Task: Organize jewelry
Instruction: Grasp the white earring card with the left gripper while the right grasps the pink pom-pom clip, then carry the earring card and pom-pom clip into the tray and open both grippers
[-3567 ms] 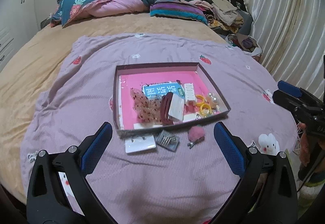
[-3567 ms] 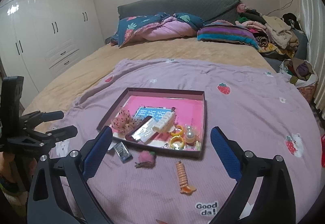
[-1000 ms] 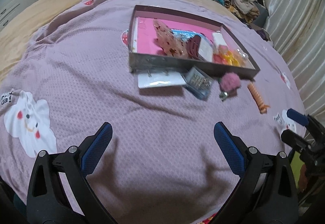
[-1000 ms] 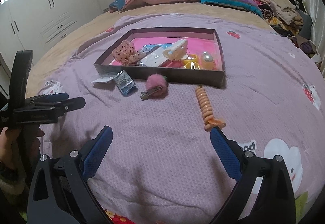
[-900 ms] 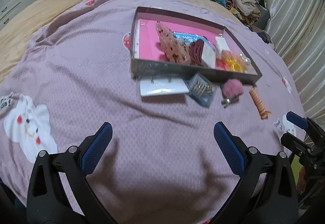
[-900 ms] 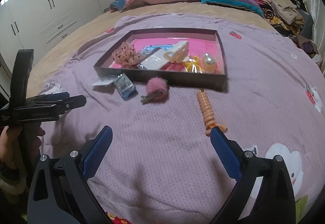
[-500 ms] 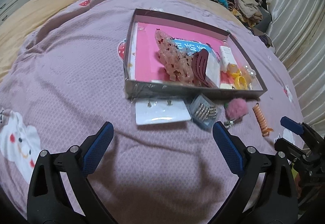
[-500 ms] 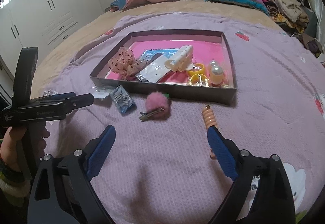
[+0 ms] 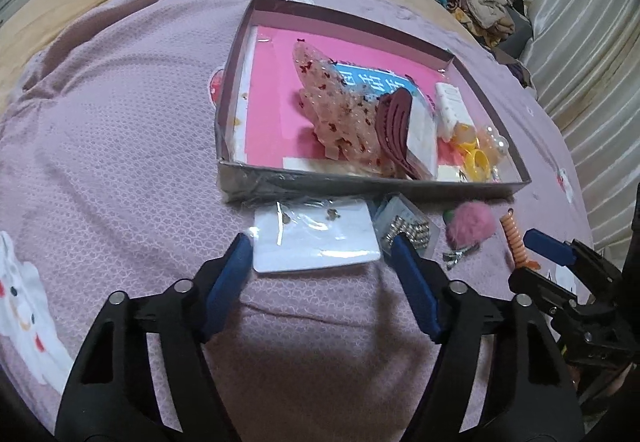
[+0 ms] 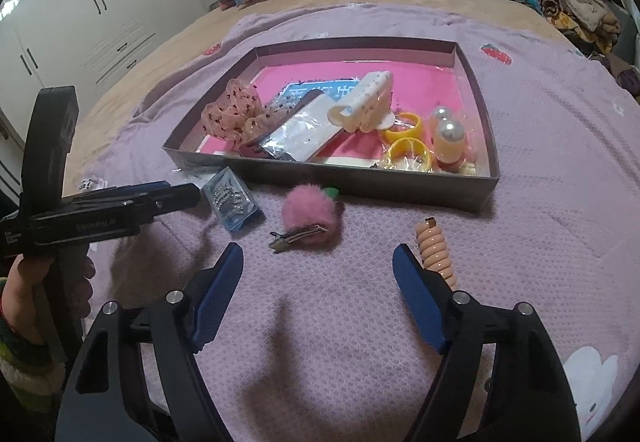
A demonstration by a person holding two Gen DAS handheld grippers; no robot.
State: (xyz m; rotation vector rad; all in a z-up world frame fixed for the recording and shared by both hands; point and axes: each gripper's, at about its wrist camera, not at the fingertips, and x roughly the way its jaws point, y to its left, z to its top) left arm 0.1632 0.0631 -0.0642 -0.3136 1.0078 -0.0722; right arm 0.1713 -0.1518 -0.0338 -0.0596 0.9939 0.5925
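Earring card (image 9: 316,240) lies on the purple blanket just before the tray's (image 9: 360,183) near wall; left gripper (image 9: 320,258) spread around it, right gripper (image 10: 318,270) spread near the pink pompom clip (image 10: 310,215)

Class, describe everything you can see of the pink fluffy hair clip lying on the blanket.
The hair clip is a round pink pompom that looks like soft fur, with a small green leaf on top, like a strawberry. A dull metal alligator clip juts from beneath it, pointing left in the right wrist view. It lies on the purple blanket, just outside the box's near wall, between the packet of studs and the spiral hair tie. Neither gripper touches it.
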